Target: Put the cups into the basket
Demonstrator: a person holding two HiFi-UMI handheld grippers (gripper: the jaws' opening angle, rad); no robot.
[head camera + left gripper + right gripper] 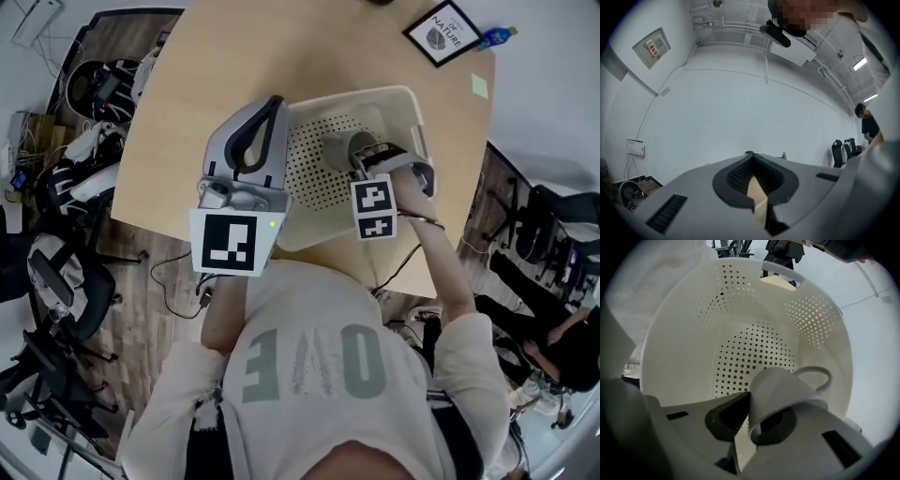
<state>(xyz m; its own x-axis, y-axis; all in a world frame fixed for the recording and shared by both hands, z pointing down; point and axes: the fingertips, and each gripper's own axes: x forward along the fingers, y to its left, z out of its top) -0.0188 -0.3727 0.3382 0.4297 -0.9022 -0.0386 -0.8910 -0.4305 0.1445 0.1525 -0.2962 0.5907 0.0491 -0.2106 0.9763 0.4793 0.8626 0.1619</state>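
Right gripper view: at lower centre the cup (783, 389), judged light, stiff and breakable, is pinched by its rim in the right gripper (749, 414) over the basket (679, 357) floor, while the left gripper (757, 199) is closed on nothing.

Light wooden table (216, 75) with cream basket (394, 101), framed print (441, 31), green note (480, 85)

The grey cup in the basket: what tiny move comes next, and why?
Probably lower slightly, then open the jaws: the right gripper pinches the wall of the grey handled cup, already well inside the cream perforated plastic basket, apparently just above its floor.
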